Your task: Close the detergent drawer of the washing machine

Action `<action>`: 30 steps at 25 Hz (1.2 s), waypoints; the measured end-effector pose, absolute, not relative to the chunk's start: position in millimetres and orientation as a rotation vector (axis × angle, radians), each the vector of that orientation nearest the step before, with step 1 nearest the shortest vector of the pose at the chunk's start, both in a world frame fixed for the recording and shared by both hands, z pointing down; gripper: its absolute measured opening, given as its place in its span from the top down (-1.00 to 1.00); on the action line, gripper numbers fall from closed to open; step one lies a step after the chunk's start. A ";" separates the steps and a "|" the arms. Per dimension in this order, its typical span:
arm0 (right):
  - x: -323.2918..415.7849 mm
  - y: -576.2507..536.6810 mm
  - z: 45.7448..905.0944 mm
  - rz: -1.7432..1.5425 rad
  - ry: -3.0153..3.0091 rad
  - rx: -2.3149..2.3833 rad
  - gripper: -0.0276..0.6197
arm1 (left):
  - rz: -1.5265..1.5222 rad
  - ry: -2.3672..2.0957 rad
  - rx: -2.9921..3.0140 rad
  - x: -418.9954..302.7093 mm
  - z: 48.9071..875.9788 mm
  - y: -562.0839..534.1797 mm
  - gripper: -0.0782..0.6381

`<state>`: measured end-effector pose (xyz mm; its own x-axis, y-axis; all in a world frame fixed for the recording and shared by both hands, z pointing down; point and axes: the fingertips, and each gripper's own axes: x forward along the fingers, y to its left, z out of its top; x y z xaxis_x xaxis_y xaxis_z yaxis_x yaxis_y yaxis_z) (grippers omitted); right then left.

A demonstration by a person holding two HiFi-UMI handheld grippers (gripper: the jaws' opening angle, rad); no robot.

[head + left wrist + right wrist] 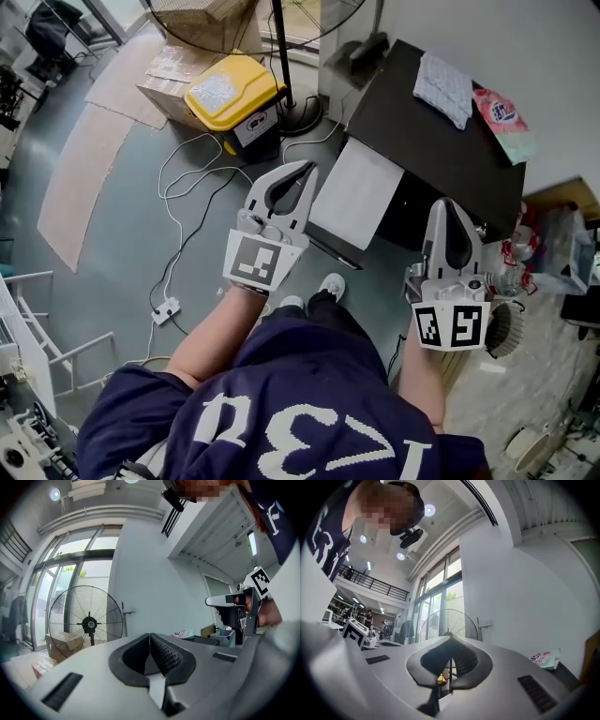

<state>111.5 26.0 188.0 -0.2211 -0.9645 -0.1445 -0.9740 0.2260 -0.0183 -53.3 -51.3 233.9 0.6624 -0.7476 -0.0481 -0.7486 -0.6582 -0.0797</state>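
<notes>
Facing washer (403, 112) just ahead; approach step, I judge. Left tongs (305, 169), right tongs (448, 206): jaws together, empty. Drawer not made out; next: locate front, push square.

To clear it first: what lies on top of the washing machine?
A light cloth and a pink-and-green pouch lie on the black top of the washing machine. Anything under them is covered.

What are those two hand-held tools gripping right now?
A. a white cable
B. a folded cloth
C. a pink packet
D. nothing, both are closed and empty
D: the left tool and the right tool each show their jaws pressed together with nothing between them.
</notes>
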 end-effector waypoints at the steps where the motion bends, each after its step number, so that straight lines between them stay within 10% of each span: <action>1: 117.7 21.3 191.4 0.110 2.372 -1.874 0.87 | 0.019 1.265 -2.774 -49.3 235.5 -56.1 0.72; 23: 126.6 -2.8 337.0 -0.392 2.514 -1.993 0.86 | -0.218 1.048 -2.982 -37.5 345.2 -101.3 0.54; 30: 97.1 24.4 413.9 -0.688 2.618 -1.961 0.51 | -0.382 0.927 -3.073 -56.5 405.7 -82.2 0.45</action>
